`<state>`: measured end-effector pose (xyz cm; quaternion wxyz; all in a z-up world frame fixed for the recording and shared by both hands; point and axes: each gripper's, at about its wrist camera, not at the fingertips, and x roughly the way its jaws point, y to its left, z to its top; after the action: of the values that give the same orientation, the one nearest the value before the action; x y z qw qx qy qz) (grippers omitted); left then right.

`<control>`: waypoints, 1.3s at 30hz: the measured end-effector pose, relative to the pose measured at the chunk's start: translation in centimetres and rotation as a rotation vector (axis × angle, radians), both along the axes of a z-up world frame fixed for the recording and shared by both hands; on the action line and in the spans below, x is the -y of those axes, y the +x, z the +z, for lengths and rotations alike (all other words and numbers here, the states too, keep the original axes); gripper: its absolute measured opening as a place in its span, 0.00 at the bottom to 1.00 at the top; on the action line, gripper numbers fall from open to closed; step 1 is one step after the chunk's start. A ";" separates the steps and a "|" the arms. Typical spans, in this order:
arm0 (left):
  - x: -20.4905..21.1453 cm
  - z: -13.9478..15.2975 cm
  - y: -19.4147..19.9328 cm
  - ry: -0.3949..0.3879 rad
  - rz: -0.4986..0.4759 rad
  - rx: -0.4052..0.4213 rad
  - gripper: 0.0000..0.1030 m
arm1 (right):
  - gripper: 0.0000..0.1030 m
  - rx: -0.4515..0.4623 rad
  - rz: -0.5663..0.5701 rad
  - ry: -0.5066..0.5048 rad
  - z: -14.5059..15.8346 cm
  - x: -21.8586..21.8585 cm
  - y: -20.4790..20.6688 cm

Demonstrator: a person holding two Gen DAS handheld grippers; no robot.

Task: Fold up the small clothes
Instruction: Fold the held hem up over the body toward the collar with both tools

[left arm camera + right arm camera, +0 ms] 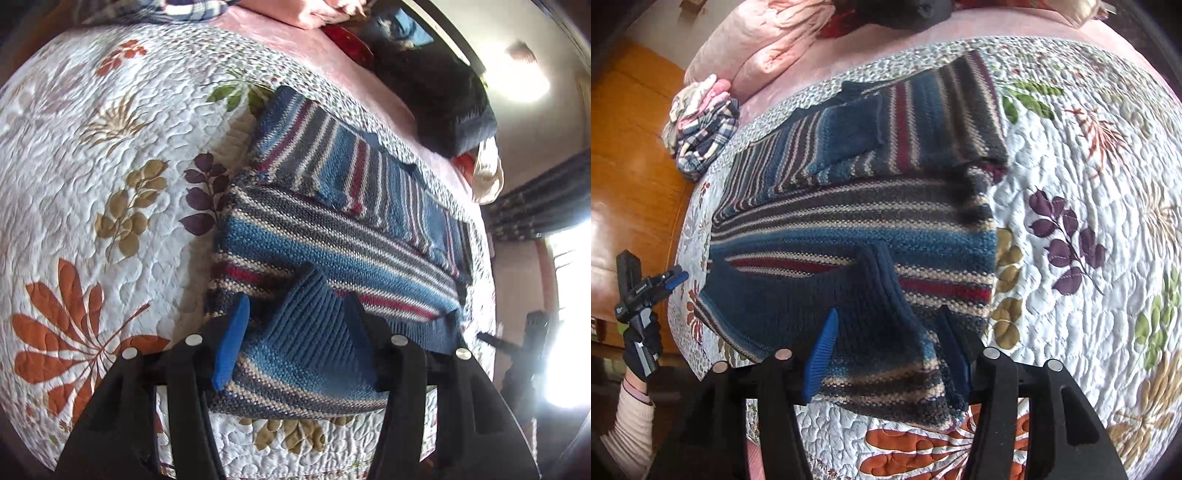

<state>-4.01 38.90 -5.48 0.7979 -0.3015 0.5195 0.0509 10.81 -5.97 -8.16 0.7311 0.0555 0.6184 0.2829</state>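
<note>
The striped knit sweater is spread on the floral quilt, its sleeves already laid across the upper body. The step in hand is judged to be the hem fold: the near edge is to be lifted and carried toward twelve o'clock.

For a clean fold, both corners should be raised together, kept level, and laid so the hem meets the far edge squarely. The knit is thick and slack; sagging between the two holds is to be expected, so light tension should be kept across the hem.

In the left wrist view, the left gripper is parted fairly wide, with a bunched ridge of hem between its blue pads; whether the fabric is pinched cannot be told. The right gripper is likewise parted around a raised fold at six o'clock of the sweater; a firm grasp cannot be confirmed.
</note>
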 end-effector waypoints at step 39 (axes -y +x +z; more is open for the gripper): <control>6.7 6.5 3.0 0.340 -0.161 0.182 0.07 | 0.09 0.230 0.093 0.036 7.2 -2.5 -1.3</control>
<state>-1.02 32.25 1.07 0.8825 -0.1234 0.4515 0.0467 9.54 -3.44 -0.92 0.7822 0.0072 0.5271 0.3321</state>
